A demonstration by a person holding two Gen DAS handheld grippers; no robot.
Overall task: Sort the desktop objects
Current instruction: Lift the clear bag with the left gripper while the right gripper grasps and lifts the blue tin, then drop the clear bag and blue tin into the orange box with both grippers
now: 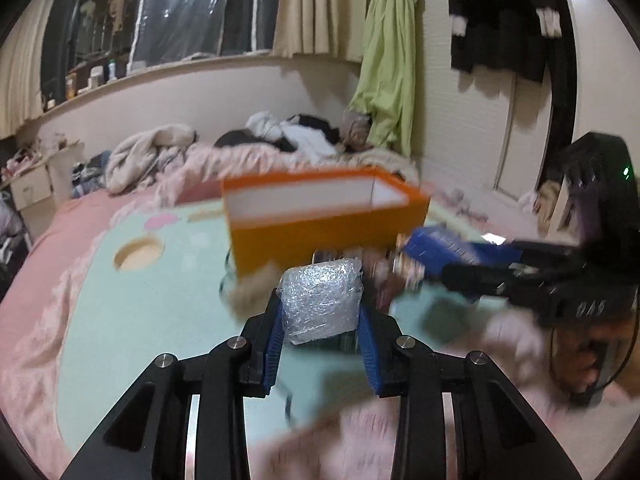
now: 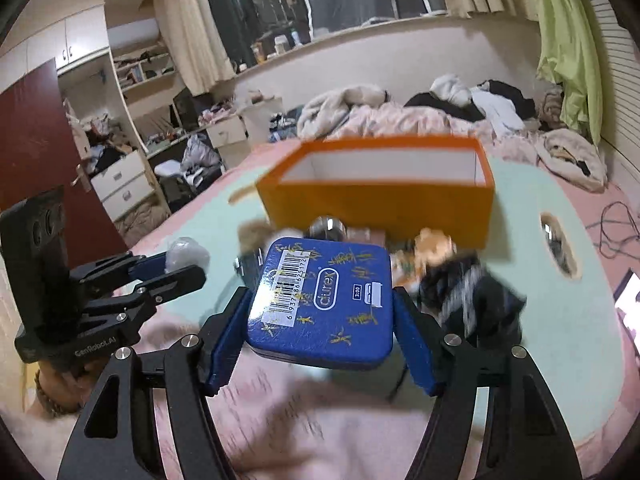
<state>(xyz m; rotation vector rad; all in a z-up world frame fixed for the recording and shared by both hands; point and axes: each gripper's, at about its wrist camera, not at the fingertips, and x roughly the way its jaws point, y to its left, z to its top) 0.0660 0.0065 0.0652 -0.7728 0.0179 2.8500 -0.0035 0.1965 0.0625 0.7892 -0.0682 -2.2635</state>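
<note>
1. Holding two things at once, I see my first risk in the left gripper (image 1: 320, 322): it is clamped on a small bundle wrapped in clear film (image 1: 320, 300), and the pads catch only its lower sides. That wrap looks slick and soft, so I judge the bundle could squeeze out or tilt before it gets over the box.
2. My right gripper (image 2: 320, 320) is clamped on a flat blue tin (image 2: 320, 300), gripped by its two opposite edges. The tin is wide and smooth-sided; if the grip is off-centre it may pivot and drop, nose first.
3. Both grippers sit close together in front of the orange box (image 2: 376, 196), the left one visible to the left of the tin in the right wrist view. Moving both to the box at once could knock them into each other or into the box's near wall, which might shove the light box across the mint mat (image 1: 132, 312).
4. Small clutter lies on the mat against the box's near side: a shiny metal piece, a tan fuzzy thing and a dark bundle (image 2: 472, 300), all blurred. A low pass could drag them.
5. The orange box stands open-topped toward the far edge of the mat. Only its white inner walls show; I cannot see the bottom, so I cannot tell what, if anything, is in it.
</note>
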